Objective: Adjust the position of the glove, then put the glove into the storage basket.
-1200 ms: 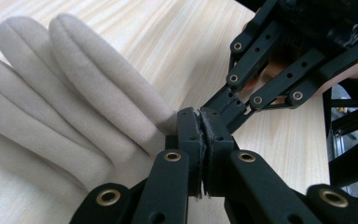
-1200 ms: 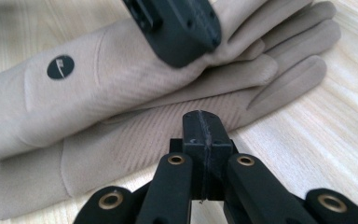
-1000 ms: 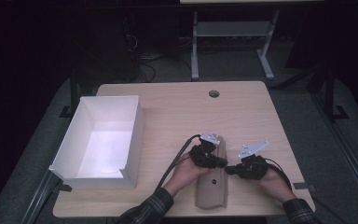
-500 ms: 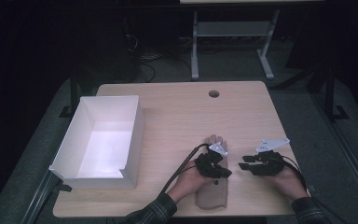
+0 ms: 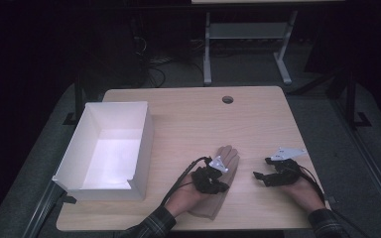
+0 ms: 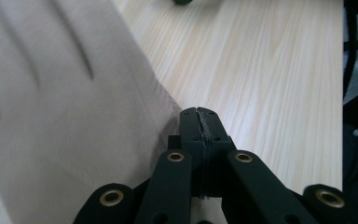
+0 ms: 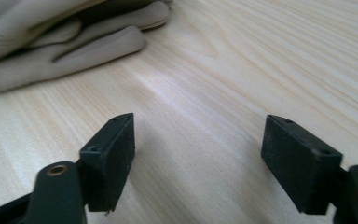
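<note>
Box (image 5: 110, 144), white and open-topped, sits well left of the glove (image 5: 226, 161); left tongs (image 5: 219, 186) are pressed together on the beige glove's edge, its long axis running away from the person; right tongs (image 5: 261, 177), just opened, stand spread and unladen right of the glove; pale wooden tabletop (image 5: 188, 111), dark room beyond.

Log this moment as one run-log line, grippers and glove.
left gripper: shut, at glove's edge | right gripper: jaws just opening, nothing between | white box: left on table
</note>
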{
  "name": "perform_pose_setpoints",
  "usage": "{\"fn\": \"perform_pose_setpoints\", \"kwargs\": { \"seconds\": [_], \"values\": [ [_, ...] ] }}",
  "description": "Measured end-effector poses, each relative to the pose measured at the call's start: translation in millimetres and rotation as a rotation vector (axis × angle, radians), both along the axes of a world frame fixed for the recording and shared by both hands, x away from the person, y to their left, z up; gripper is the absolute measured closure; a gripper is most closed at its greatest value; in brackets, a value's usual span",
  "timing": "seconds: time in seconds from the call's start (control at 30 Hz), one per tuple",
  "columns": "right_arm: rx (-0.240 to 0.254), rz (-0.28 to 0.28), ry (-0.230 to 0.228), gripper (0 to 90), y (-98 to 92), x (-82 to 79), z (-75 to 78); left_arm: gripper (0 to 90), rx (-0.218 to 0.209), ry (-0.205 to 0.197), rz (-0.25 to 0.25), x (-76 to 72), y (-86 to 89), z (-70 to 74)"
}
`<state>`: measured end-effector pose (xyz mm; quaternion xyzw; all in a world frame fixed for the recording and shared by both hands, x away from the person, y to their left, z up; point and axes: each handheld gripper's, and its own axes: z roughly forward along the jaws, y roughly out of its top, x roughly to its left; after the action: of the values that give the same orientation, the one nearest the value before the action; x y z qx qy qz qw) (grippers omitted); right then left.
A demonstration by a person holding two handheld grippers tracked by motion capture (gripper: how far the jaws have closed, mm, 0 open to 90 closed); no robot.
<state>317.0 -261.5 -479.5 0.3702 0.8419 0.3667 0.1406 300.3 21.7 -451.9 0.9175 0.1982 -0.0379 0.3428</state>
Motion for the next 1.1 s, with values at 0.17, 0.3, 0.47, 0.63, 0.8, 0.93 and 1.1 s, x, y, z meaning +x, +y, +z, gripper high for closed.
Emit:
{"fn": "perform_pose_setpoints", "kwargs": {
  "seconds": [0.17,0.3,0.47,0.63,0.8,0.93,1.1],
  "values": [
    [0.012,-0.005,-0.009,21.7,-0.8,-0.2,-1.9,89.6,0.018,-0.008,0.028,-2.4,22.4,1.6],
    [0.013,-0.009,-0.008,19.9,-0.7,0.2,-2.2,89.6,0.034,-0.016,0.058,-3.8,41.1,4.8],
    [0.010,-0.011,-0.009,18.8,-0.7,0.8,-2.3,87.4,0.042,-0.050,0.078,-2.2,57.9,13.8],
    [0.010,-0.012,-0.008,18.7,-0.7,0.8,-2.3,65.6,0.005,-0.102,0.121,6.4,60.7,29.6],
    [0.010,-0.012,-0.008,18.5,-0.6,0.7,-2.4,39.2,-0.001,-0.109,0.159,20.8,60.0,29.4],
    [0.010,-0.012,-0.008,18.5,-0.6,0.7,-2.4,23.4,0.023,-0.102,0.148,29.5,55.7,18.8],
    [0.010,-0.012,-0.008,18.5,-0.6,0.7,-2.4,18.1,0.072,-0.097,0.119,26.3,46.0,3.4]
  ]
}}
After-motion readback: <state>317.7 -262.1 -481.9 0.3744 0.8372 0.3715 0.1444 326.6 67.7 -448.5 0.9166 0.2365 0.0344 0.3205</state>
